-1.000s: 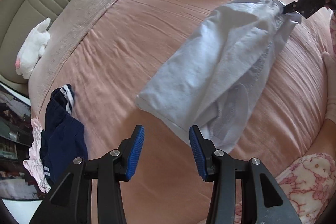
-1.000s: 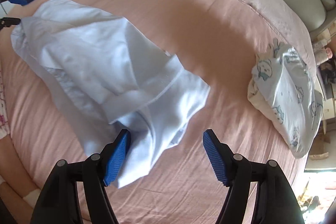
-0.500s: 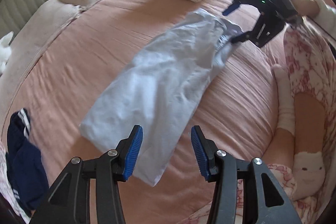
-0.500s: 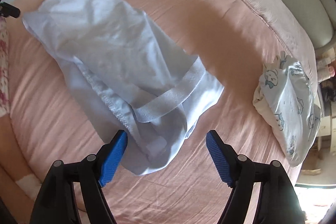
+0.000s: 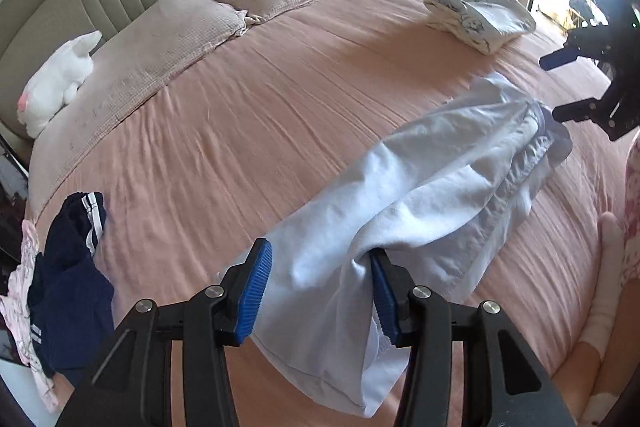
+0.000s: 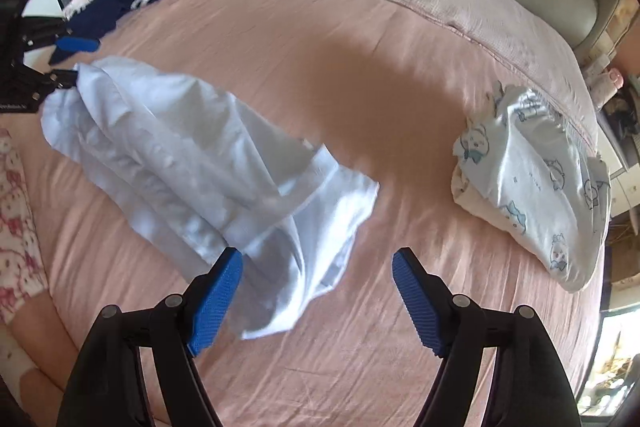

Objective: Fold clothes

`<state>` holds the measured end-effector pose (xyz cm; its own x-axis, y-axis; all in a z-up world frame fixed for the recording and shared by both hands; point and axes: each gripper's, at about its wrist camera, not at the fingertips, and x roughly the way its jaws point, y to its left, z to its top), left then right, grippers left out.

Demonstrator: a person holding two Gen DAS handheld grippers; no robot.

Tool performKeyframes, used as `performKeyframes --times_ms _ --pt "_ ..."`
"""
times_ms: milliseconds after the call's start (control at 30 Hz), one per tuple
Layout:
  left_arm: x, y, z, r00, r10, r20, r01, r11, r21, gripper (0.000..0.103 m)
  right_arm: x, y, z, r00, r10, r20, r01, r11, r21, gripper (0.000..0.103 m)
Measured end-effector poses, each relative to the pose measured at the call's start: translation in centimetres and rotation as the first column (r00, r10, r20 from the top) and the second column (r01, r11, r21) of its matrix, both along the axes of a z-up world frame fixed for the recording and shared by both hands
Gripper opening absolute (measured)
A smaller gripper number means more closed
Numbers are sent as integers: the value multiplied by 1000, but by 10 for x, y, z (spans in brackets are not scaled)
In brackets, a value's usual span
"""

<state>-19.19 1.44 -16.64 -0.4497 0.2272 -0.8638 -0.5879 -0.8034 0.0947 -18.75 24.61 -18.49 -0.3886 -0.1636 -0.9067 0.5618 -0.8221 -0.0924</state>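
Both pairs of jaws stand spread. The left gripper (image 5: 320, 291) has one end of the pale blue garment (image 5: 420, 203) lying between its blue pads, cloth draped against the right pad, though no squeeze shows. The right gripper (image 6: 316, 291) has just been opening its jaws, and the garment's other end lies partly in the gap, beside the left pad.

The garment stretches in a long crumpled strip across the pink bedspread (image 5: 260, 107), between the two grippers.

Only the left wrist view shows the white plush rabbit (image 5: 56, 83) whole by the pillow (image 5: 176, 27). The right wrist view shows the cartoon print on the folded stack (image 6: 536, 183). A navy garment (image 5: 68, 279) lies at the bed's far edge.
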Motion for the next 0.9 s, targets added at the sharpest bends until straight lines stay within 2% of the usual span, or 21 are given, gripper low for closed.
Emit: performKeyframes --times_ms 67,167,233,367,433,533,600,667,767,900 --pt "0 -1 6 1000 13 -5 -13 999 36 45 5 -25 11 998 64 -30 -65 996 -65 77" --pt "3 1 11 1000 22 -10 -22 998 60 45 13 -85 5 983 156 -99 -160 986 -41 77" --pt "3 0 11 1000 27 -11 -26 997 74 45 12 -122 -11 970 204 -135 -203 979 16 77" --pt "4 -3 11 999 35 -14 -34 996 81 45 19 -172 -46 940 272 -208 -231 952 201 77" --pt "5 -3 7 1000 24 -3 -24 997 72 45 17 -167 -44 937 230 -264 -158 951 268 77" --pt "11 2 -2 999 -40 32 38 998 59 45 9 -136 -22 937 134 -321 -52 967 251 77" --pt "17 8 -11 995 -86 54 84 996 43 45 6 -116 -11 926 98 -365 7 961 277 77" --pt "24 19 -21 990 -126 64 126 992 -6 45 4 -98 -6 917 82 -391 43 953 300 77" --pt "36 32 -37 986 -166 32 169 974 -152 45 3 -75 -3 910 71 -408 74 941 329 77" --pt "39 20 -32 992 -116 -49 99 959 -264 45 11 -51 -5 916 108 -386 61 914 401 77"
